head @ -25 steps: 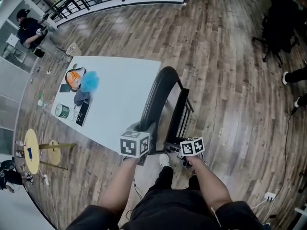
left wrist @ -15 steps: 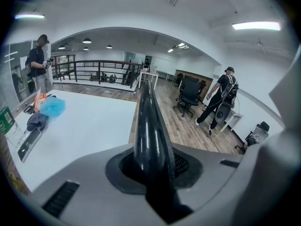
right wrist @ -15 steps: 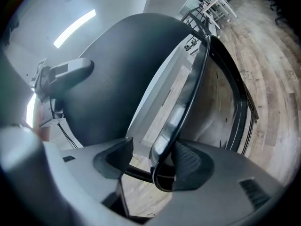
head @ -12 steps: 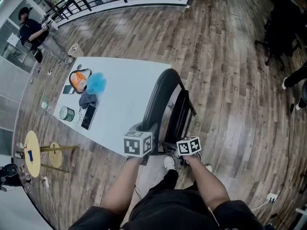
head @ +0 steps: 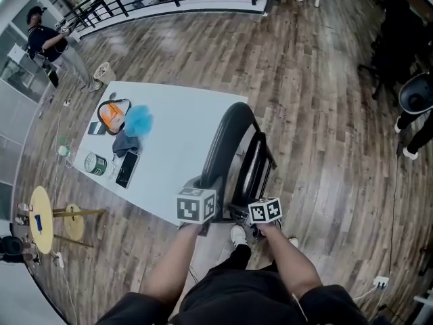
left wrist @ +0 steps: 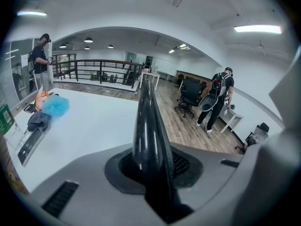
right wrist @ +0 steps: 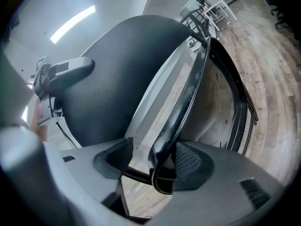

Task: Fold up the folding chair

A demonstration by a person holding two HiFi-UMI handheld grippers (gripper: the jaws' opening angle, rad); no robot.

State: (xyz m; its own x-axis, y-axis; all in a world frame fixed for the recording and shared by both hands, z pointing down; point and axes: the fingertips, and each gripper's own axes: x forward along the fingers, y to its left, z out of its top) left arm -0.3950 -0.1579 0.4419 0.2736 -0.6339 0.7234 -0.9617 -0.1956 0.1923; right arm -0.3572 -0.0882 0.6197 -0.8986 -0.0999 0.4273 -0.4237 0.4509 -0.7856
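Table (head: 176, 124) left of chair (head: 226, 137), floor (head: 325, 114) right.

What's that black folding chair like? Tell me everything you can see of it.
The folding chair is black: a curved, glossy back that looks like plastic, and a thin dark frame. It seems almost folded flat, standing edge-up beside the white table. The left tongs clamp the back's top edge, their jaws opening; the right tongs stand open around the seat rim, which touches one pad.
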